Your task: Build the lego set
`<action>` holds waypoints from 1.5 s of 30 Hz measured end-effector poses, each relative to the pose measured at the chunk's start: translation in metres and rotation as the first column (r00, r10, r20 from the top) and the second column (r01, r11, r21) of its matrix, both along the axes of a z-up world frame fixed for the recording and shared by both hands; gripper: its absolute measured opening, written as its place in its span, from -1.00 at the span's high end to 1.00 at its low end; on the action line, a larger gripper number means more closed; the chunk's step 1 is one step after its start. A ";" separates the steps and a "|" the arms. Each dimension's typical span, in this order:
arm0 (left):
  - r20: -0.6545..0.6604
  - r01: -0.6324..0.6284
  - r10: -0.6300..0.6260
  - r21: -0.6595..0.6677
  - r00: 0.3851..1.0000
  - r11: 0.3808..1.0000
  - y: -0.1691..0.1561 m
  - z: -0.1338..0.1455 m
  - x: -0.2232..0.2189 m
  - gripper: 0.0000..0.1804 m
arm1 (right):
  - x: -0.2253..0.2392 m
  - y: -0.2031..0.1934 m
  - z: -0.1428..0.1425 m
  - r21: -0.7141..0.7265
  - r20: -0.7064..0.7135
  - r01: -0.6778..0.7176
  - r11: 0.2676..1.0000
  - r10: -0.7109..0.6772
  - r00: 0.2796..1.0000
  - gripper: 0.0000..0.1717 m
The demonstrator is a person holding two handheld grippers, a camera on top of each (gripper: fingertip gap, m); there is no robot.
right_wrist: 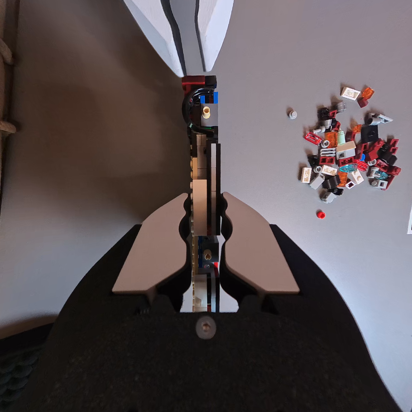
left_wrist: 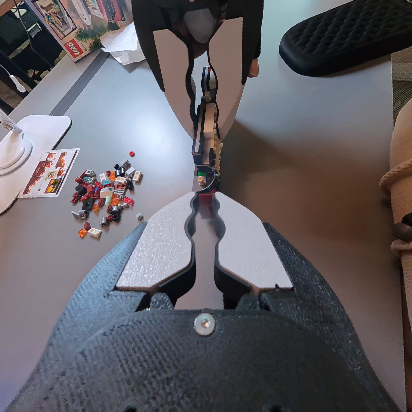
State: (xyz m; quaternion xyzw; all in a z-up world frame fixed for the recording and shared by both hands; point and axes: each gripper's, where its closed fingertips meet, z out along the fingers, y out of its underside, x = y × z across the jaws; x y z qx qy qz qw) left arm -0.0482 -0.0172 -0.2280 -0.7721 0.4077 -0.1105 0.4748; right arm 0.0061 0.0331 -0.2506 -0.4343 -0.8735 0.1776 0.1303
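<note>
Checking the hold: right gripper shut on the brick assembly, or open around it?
Shut on it: the right gripper's fingers press both sides of the long brick assembly.

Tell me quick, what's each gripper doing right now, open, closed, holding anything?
Left gripper: closed on a dark red brick at the end of the brick model.
Right gripper: closed on the long brick model, fingers pressing both sides.

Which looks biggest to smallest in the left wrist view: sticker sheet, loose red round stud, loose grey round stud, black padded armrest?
1. black padded armrest
2. sticker sheet
3. and 4. grey round stud and red round stud look alike; the grey one lies nearer the camera, so unranked.
</note>
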 end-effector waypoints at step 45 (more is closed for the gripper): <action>0.051 0.046 -0.049 0.071 0.997 0.996 -0.005 0.009 -0.010 0.59 | -0.007 -0.010 0.004 -0.125 0.009 -0.107 0.986 0.109 0.994 0.73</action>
